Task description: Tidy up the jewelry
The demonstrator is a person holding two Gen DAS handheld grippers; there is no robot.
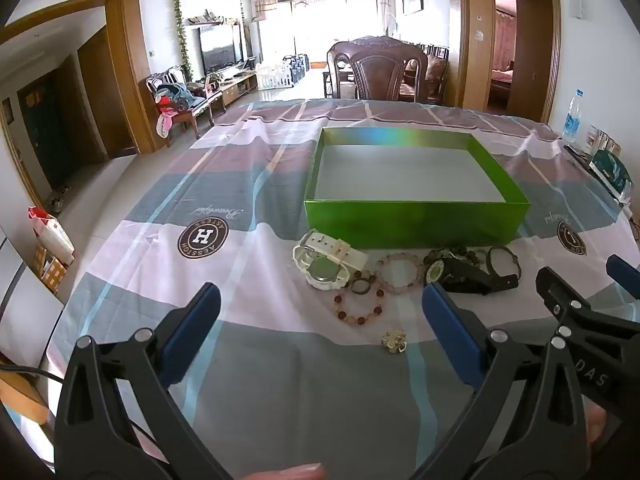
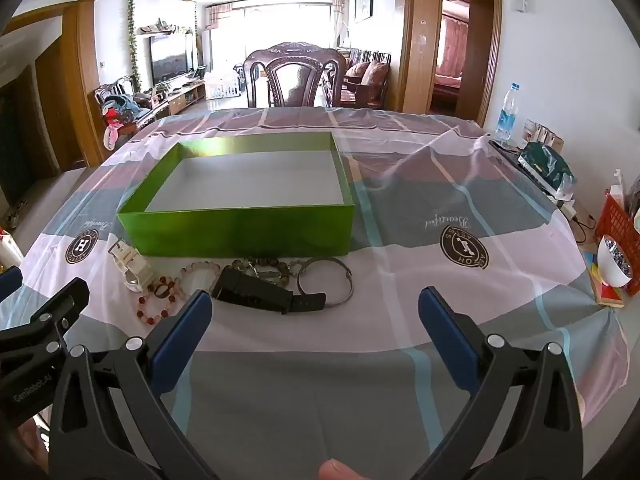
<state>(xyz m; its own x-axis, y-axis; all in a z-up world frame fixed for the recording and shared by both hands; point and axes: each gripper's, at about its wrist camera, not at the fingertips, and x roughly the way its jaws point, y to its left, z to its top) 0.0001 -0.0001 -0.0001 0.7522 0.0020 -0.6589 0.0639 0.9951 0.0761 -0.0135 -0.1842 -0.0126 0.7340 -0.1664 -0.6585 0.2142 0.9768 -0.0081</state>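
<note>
Left gripper (image 1: pixel 320 312) is held w/ fingers spread wide, nothing between them; right gripper (image 2: pixel 316 312) likewise spread wide and empty. Both are angled down over the tablecloth (image 1: pixel 256 360), no contact seen w/ any item.

In left wrist view, the green box (image 1: pixel 416 220) is seen at centre-right, lid off, inside bare. Jewelry is laid in a row just in front of the box's near wall: white watch (image 1: pixel 326 262) at centre, touching or nearly touching the box. A bead bracelet (image 1: pixel 359 304) lies below it, w/ a small ring (image 1: pixel 360 286) inside its loop. A pale bead bracelet (image 1: pixel 400 270) is beside that, then a black watch (image 1: pixel 456 274) to the right, partly hidden by the right finger tip. A metal bangle (image 2: pixel 326 282) is seen at centre of the right wrist view, overlapping the black strap. A small flower-shaped brooch (image 1: pixel 394 340) is set apart, lower centre, nearest the left gripper.

A water bottle (image 2: pixel 506 112) is seen at upper right, a chair (image 2: pixel 296 76) behind the table.
</note>
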